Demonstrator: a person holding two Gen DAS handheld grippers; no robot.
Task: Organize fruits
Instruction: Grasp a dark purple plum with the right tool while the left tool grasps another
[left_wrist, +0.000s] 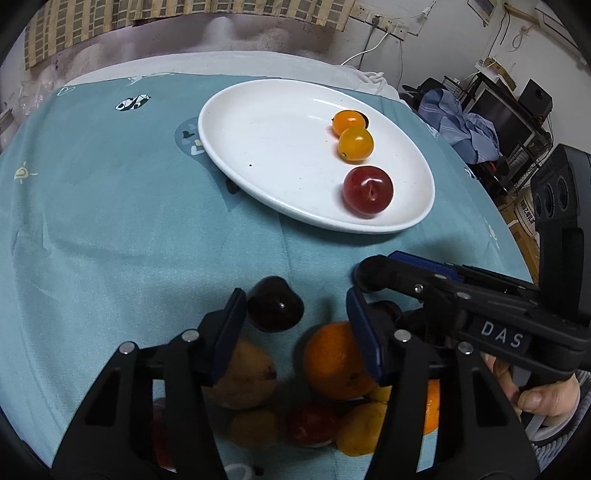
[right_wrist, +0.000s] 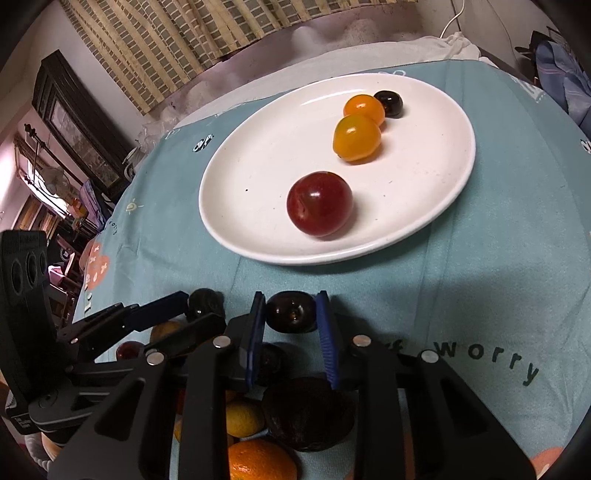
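Note:
A white oval plate (left_wrist: 266, 122) (right_wrist: 436, 177) holds a red plum (left_wrist: 368, 190) (right_wrist: 319, 203), two orange tomatoes (left_wrist: 355, 144) (right_wrist: 356, 137) and a small dark cherry (right_wrist: 389, 103). My left gripper (left_wrist: 295, 325) is open; a dark cherry (left_wrist: 275, 309) lies by its left finger. My right gripper (right_wrist: 291, 314) is shut on another dark cherry (right_wrist: 291, 312). It also shows in the left wrist view (left_wrist: 373, 280). Under the grippers lies a pile of fruit: an orange (left_wrist: 334, 360), a pear (left_wrist: 247, 376), yellow and red fruits, a large dark plum (right_wrist: 308, 413).
A teal printed tablecloth (left_wrist: 110, 206) covers the round table. The table edge curves off at the right, with shelves and clothes (left_wrist: 461, 122) beyond. A wall with a bamboo blind (right_wrist: 221, 33) stands behind the table.

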